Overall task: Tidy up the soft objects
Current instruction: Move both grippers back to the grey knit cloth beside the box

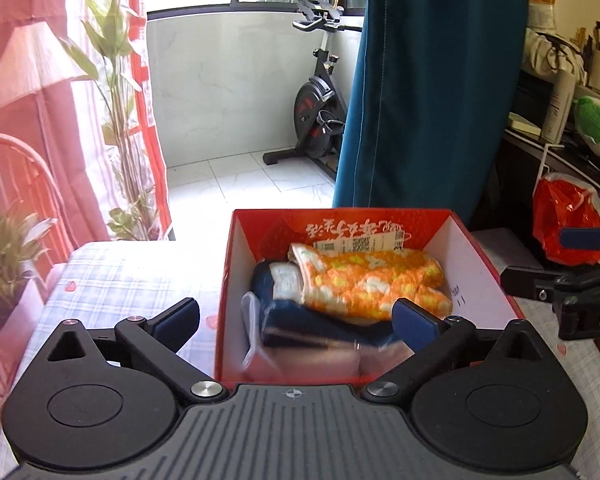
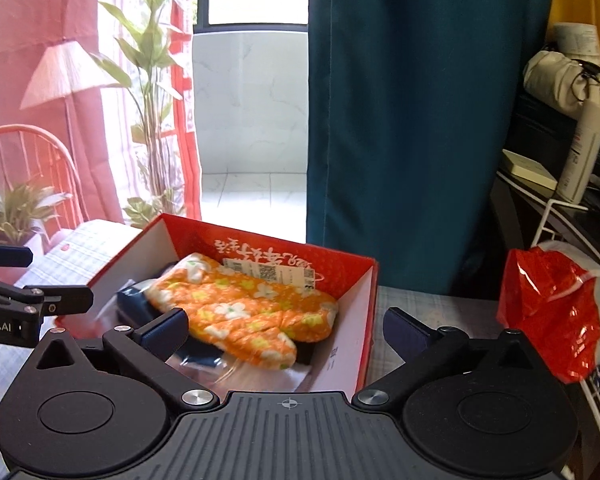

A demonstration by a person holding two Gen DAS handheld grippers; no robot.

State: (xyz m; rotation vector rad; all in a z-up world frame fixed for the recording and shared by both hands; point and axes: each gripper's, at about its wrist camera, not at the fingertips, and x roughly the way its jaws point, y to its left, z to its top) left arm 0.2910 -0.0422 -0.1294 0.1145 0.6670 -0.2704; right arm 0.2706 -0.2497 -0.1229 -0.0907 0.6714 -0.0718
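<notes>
Orange floral cloth (image 1: pixel 372 280) bears a QR-code tag (image 1: pixel 360 245); red box (image 1: pixel 260 232) shows upside-down Chinese script.

You're looking at a matt red cardboard box (image 1: pixel 476 248) with white paper-like inner walls, a soft quilted orange floral cloth (image 1: pixel 372 280), crinkly glossy clear plastic wrap (image 2: pixel 236 372), and a checked cloth-covered counter (image 1: pixel 132 280).

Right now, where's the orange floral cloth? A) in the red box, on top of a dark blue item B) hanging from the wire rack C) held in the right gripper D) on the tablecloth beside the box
A: the orange floral cloth lies inside the red box, on top of the dark blue item; both grippers are open and hold nothing.
</notes>
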